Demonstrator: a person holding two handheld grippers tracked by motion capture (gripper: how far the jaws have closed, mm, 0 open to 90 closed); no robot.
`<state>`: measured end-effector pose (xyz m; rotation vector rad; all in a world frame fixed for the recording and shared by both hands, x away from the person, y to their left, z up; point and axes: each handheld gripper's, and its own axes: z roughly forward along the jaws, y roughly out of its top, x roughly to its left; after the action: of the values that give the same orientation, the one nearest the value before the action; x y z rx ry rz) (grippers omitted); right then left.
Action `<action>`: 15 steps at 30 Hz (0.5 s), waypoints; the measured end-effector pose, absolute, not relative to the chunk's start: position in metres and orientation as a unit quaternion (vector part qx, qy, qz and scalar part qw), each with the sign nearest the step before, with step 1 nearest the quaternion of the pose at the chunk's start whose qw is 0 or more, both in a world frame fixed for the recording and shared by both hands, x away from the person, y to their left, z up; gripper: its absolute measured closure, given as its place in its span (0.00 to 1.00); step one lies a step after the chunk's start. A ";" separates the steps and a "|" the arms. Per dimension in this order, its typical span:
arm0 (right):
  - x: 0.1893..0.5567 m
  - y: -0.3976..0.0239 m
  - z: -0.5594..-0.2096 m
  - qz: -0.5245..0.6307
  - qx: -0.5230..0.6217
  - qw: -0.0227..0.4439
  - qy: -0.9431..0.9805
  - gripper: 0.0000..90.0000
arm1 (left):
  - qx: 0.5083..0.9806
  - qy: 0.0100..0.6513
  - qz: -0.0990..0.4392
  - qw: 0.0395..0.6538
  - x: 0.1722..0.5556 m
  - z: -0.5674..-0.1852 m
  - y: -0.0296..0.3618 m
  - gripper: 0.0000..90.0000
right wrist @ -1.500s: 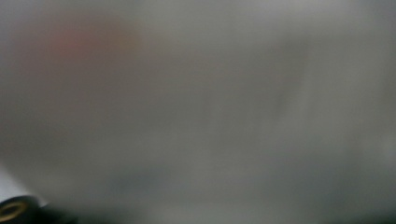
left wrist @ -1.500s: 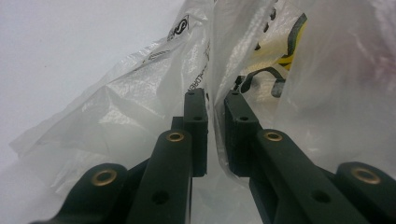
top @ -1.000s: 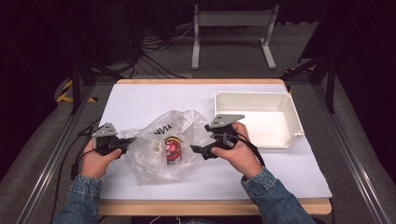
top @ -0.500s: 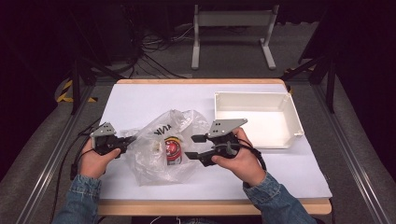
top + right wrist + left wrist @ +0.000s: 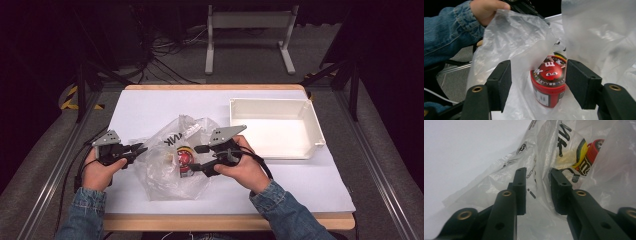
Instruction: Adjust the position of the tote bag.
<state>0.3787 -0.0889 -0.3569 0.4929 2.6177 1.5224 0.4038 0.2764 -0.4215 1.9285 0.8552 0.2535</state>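
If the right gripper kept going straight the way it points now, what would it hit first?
Most likely the clear plastic bag draped ahead of the right gripper, then the red candy tub inside it; depth to the film is hard to judge.

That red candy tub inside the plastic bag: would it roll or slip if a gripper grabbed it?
The red tub looks rigid and round, so it might roll if tipped. The clear bag around it is thin and crinkled, so it would probably flop and slide against the pads.
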 end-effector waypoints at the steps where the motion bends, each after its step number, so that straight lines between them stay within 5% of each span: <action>1: 0.383 -0.085 -0.360 0.497 0.161 0.035 0.852 0.39 | 0.789 0.352 0.107 0.493 0.403 -0.419 0.280 0.69; 5: 0.388 -0.080 -0.365 0.493 0.163 0.032 0.854 0.38 | 0.779 0.356 0.109 0.505 0.400 -0.415 0.287 0.64; 15: 0.398 -0.072 -0.379 0.469 0.168 0.046 0.866 0.31 | 0.766 0.341 0.108 0.534 0.383 -0.389 0.294 0.28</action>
<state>0.3981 -0.0725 -0.3793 0.5132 2.6443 1.4319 0.3826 0.2937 -0.3891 1.8254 0.8121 0.2583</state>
